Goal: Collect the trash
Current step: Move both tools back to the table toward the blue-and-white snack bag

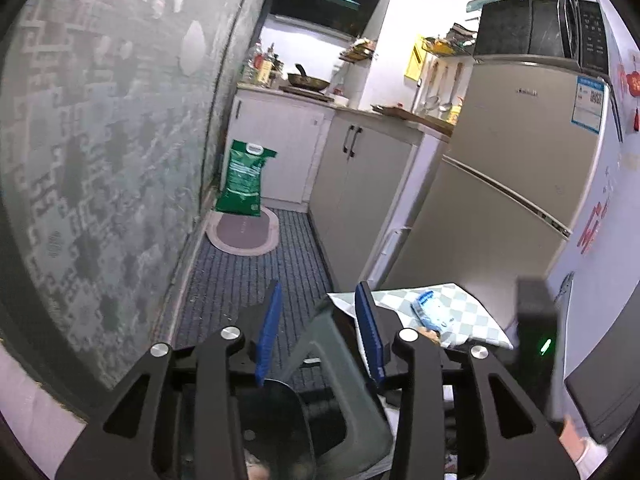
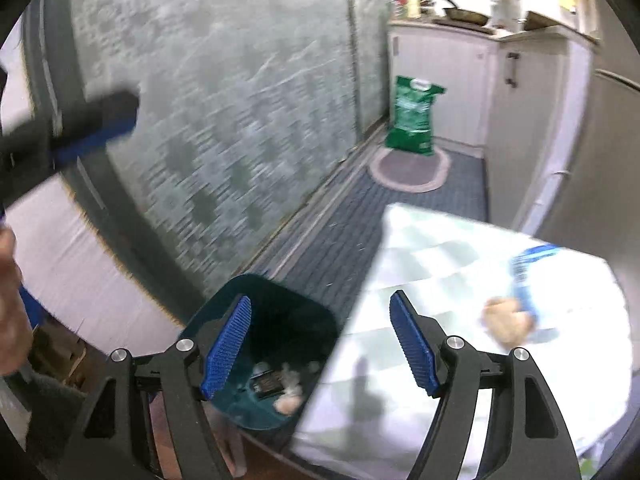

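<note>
A dark teal trash bin (image 2: 240, 280) stands on the floor by the table's left edge, with a dark packet (image 2: 266, 384) and pale crumpled scraps (image 2: 290, 386) inside. My right gripper (image 2: 320, 346) hangs open over the bin and the table edge, with nothing between its pads. On the checked tablecloth (image 2: 440, 264) lie a blue-and-white wrapper (image 2: 524, 276) and a tan crumpled lump (image 2: 506, 320). My left gripper (image 1: 320, 332) is open and empty above the bin (image 1: 352, 412). In its view the wrapper (image 1: 430, 312) lies on the cloth (image 1: 472, 312) to the right.
A patterned glass door (image 1: 100, 140) runs along the left. Cabinets (image 1: 360, 184) and a fridge (image 1: 512, 184) with a microwave (image 1: 532, 24) on top line the right. A green sack (image 1: 242, 178) and an oval mat (image 1: 244, 232) lie at the far end of the striped floor.
</note>
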`<state>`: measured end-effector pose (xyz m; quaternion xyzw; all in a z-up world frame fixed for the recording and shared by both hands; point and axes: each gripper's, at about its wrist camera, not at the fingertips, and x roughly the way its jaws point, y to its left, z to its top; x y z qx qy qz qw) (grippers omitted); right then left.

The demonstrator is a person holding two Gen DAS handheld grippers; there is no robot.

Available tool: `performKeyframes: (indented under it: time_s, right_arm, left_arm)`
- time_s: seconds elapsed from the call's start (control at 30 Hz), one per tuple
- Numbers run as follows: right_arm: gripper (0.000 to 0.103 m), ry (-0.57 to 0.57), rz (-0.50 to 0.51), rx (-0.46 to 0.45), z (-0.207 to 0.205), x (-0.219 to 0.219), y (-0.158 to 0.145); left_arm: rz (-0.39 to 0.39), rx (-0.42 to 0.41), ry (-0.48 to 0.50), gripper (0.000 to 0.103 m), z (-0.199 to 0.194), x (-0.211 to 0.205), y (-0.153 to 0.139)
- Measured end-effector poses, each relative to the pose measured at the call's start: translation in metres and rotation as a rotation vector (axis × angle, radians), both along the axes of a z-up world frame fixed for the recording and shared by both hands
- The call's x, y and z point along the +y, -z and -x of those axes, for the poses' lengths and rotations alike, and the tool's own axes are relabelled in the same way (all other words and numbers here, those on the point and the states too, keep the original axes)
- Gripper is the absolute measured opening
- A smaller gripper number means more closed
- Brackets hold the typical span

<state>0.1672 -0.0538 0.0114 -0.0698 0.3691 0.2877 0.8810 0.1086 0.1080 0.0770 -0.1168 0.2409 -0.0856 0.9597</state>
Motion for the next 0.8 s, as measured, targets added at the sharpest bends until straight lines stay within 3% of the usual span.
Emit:
performKeyframes:
  time_s: [0.23,0.43,0.8]
  right_arm:
    - [0.071,0.086,0.035,-0.051,-0.023,-0.06,-0.026]
    - [0.063,0.206,0.019,-0.061,-0.048,-0.118,-0.033]
    - [0.043,0.345,-0.045,0.095,-0.082,-0.182,0.027]
  left_arm:
    - [0.035,0.022,0.049,0.045,-0.025,-0.034,0.008]
    - [0.012,0.056,0.083,0.047,-0.041,-0.065,0.023]
    - [-0.006,0.13,0.115,0.049,-0.074,-0.106,0.052]
